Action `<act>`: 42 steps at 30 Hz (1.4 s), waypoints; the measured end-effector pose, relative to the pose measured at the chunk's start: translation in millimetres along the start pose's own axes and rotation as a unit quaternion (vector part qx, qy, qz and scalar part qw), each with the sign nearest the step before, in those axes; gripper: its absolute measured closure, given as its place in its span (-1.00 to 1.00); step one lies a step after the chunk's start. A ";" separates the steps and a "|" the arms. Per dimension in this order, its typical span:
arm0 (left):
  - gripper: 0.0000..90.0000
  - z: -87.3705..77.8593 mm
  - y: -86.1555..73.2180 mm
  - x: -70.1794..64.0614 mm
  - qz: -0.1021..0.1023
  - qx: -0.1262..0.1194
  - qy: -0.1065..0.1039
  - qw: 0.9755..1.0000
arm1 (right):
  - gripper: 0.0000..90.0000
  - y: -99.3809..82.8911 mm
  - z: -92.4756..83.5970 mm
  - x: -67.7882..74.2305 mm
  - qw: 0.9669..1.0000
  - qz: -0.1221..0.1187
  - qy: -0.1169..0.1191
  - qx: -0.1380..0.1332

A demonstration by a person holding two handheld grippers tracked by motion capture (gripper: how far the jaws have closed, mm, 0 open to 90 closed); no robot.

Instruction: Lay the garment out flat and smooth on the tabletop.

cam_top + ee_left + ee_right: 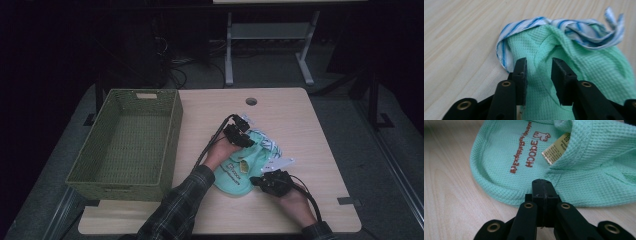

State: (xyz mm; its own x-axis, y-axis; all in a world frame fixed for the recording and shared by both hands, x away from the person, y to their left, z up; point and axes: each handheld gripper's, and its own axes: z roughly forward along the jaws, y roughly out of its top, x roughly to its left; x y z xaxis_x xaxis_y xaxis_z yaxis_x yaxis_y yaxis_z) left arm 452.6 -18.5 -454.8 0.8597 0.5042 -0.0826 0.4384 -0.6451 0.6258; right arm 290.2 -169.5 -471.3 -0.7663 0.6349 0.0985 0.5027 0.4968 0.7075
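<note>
Two grippers are working a soft mint-green waffle-knit garment lying mid-worktop: left gripper fingers spread astride a fold, right gripper fingers pressed together at its hem, seemingly pinching nothing.

Light wooden table with a round cable hole near its far edge carries a green woven basket at its left and a crumpled mint-green waffle-knit garment with blue-striped lining at centre.
</note>
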 end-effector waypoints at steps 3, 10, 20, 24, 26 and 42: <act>0.73 2.2 -0.7 -0.3 0.006 0.008 0.003 1.000 | 1.00 -0.1 -0.1 -0.4 1.000 0.001 0.001 0.000; 0.96 -2.9 1.1 2.8 0.004 0.004 0.002 1.000 | 1.00 0.0 -0.2 -0.4 1.000 0.001 0.001 0.001; 0.96 -21.2 7.9 22.6 0.001 -0.002 0.043 0.999 | 1.00 -0.1 -0.8 -0.7 1.000 0.006 0.003 0.005; 0.96 -22.6 4.0 33.0 -0.003 -0.001 0.062 0.998 | 1.00 0.0 -1.0 -0.3 1.000 0.003 0.001 0.005; 0.94 -22.4 0.8 35.7 -0.007 0.001 0.062 0.998 | 1.00 0.1 -1.0 -0.5 1.000 0.003 0.002 0.006; 0.98 -56.3 -37.9 15.7 -0.011 0.008 0.048 0.999 | 1.00 0.2 -0.8 -0.3 1.000 0.002 0.002 0.005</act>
State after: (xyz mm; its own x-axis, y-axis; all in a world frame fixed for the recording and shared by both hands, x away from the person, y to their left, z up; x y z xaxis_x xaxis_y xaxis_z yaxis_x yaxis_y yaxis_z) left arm 434.7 46.2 -436.1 0.8209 0.5707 -0.0200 0.4611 -0.6417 0.6129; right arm 290.2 -170.0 -470.6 -0.7663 0.6340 0.1038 0.5093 0.5010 0.6997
